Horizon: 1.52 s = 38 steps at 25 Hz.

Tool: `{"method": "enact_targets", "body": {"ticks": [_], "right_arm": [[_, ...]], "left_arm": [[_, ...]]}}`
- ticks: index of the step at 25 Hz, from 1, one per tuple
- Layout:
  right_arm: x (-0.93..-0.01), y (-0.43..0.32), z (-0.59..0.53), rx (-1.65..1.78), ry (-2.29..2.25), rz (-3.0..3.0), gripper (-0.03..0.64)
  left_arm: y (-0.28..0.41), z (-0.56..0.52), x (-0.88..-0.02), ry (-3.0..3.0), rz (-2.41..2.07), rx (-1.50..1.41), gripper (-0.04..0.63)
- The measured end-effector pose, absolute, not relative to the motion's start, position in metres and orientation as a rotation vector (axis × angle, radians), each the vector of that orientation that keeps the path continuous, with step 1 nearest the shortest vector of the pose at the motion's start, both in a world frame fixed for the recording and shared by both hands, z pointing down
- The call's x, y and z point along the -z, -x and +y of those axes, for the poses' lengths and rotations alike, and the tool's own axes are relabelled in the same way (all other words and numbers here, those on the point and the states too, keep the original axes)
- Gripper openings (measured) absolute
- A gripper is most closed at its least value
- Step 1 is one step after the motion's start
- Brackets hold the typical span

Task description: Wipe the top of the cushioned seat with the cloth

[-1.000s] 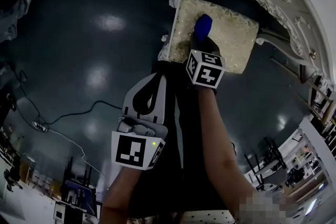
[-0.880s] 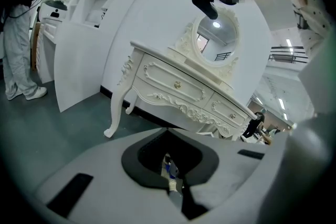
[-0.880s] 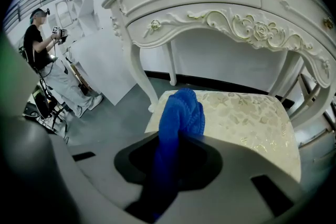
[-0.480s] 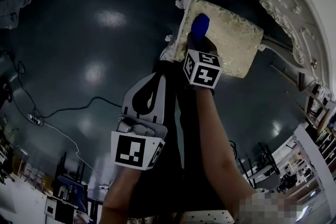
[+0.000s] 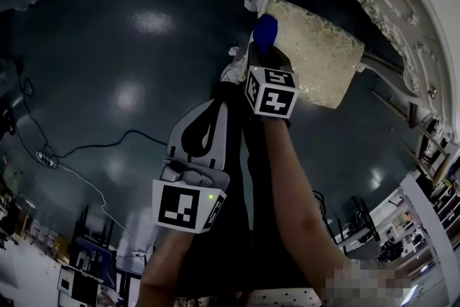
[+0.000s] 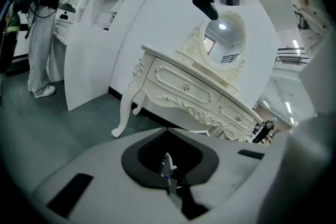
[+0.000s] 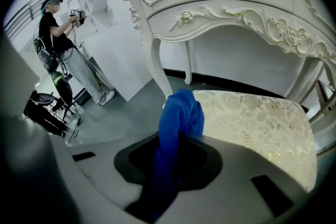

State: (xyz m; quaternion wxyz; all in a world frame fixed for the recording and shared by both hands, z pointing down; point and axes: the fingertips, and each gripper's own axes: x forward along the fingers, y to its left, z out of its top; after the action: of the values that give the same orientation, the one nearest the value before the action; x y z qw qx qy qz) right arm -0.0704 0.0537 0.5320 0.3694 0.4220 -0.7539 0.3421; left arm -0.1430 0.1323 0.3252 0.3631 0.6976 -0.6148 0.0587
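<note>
The cushioned seat (image 5: 320, 54) has a cream and gold floral top and stands on the dark floor under a white dressing table. My right gripper (image 5: 260, 57) is shut on a blue cloth (image 5: 264, 32), which rests at the seat's left edge. In the right gripper view the blue cloth (image 7: 178, 118) bunches up out of my right gripper (image 7: 170, 160), and the seat (image 7: 257, 118) spreads to its right. My left gripper (image 5: 208, 111) is held lower, near the person's body and off the seat. In its own view the left gripper (image 6: 170, 165) is shut on nothing.
An ornate white dressing table (image 5: 388, 3) curves over the seat, with legs (image 7: 157, 65) just beyond it and an oval mirror (image 6: 223, 42) on top. A cable (image 5: 93, 154) lies on the floor at left. Another person (image 7: 58, 34) stands by white shelving.
My right gripper has drawn the blue cloth leftward across the seat, from nearer its middle to its left edge. The left gripper has stayed where it was.
</note>
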Motion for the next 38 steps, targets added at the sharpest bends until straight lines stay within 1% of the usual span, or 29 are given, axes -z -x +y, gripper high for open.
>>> {"method": "enact_targets", "body": {"ticks": [10, 29, 34, 38], "right_arm": [[-0.545, 0.097, 0.057, -0.915, -1.012, -1.928, 0.086], [-0.55, 0.11, 0.059, -0.982, -0.898, -1.981, 0.086], [-0.52, 0.107, 0.062, -1.043, -0.859, -2.113, 0.087], [-0.484, 0.074, 0.061, -1.036, -0.91, -2.198, 0.086]], "left_arm": [[0.148, 0.135, -0.329, -1.781, -1.586, -0.158, -0.005], [0.131, 0.134, -0.325, -1.785, -1.607, -0.17, -0.005], [0.121, 0.133, -0.322, -1.775, -1.621, -0.172, -0.005], [0.102, 0.125, -0.322, -1.785, -1.602, -0.169, -0.005]]}}
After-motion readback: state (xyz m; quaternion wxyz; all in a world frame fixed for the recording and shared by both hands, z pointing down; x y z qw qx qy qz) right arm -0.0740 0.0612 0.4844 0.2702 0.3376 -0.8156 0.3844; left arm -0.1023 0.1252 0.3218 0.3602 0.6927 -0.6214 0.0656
